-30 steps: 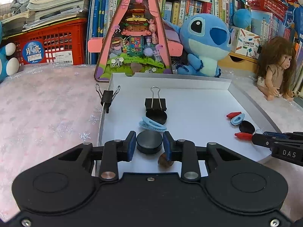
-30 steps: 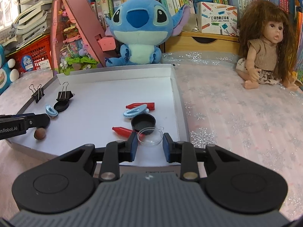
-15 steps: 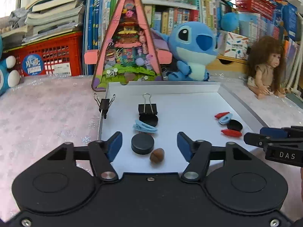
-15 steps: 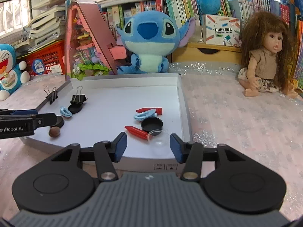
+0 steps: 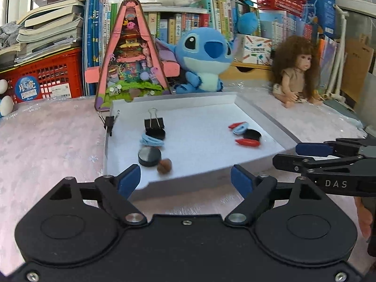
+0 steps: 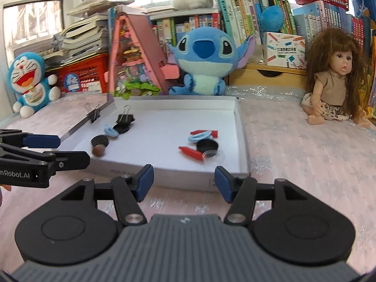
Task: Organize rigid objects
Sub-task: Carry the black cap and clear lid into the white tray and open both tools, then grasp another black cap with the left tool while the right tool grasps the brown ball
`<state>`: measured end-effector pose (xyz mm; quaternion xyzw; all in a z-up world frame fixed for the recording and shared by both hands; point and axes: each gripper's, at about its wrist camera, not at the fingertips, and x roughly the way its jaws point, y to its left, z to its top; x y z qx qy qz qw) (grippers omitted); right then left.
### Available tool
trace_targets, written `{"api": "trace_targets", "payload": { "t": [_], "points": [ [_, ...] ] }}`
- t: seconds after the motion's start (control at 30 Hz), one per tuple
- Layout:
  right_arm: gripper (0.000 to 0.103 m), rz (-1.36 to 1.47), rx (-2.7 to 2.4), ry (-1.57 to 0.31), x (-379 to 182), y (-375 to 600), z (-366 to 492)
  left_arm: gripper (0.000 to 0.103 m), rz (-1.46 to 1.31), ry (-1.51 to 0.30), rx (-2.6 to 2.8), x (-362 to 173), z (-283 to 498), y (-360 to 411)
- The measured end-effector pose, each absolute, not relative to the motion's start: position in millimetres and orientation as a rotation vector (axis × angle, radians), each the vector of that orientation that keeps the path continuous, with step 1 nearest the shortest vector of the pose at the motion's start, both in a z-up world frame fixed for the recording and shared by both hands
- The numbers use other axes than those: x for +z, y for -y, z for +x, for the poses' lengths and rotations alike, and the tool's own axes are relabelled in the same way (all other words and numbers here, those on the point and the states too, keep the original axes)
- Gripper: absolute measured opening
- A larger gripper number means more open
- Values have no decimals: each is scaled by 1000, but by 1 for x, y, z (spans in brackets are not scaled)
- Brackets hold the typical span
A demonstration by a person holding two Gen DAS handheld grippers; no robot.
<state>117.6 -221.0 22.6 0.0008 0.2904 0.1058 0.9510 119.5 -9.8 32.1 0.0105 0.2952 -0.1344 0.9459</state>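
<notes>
A white tray [image 5: 199, 117] lies on the pink cloth. Near its front left corner rest a black puck [image 5: 149, 156], a brown nut [image 5: 164, 166], a blue clip [image 5: 151, 140] and a black binder clip [image 5: 154, 122]. At the right lie red pieces [image 6: 190, 152], a black cap [image 6: 206, 145] and a clear lid [image 6: 212, 156]. My left gripper [image 5: 185, 181] hangs just before the tray's front wall, its jaws opening with nothing between them. My right gripper [image 6: 183, 184] is also in front of the tray, jaws opening and empty. Each gripper shows in the other's view: the right gripper [image 5: 285, 155] and the left gripper [image 6: 72, 150].
A second binder clip [image 5: 109, 123] is clipped on the tray's left rim. Behind the tray stand a pink triangular toy house [image 5: 131, 58], a blue plush [image 5: 202, 58], a doll [image 5: 296, 70], a red crate [image 5: 44, 75] and bookshelves. A blue-and-white cat plush [image 6: 30, 82] sits far left.
Both grippers opened and drew back from the tray. The left let go of the black puck, the right let go of the clear lid; both things now lie in the tray.
</notes>
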Motion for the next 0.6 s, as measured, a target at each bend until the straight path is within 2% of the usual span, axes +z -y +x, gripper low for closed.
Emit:
{"api": "trace_targets", "payload": {
  "t": [0.6],
  "points": [
    [85,-116,375,-613,9,214,48,83,24,-660,-371,10,36,-3]
  ]
}}
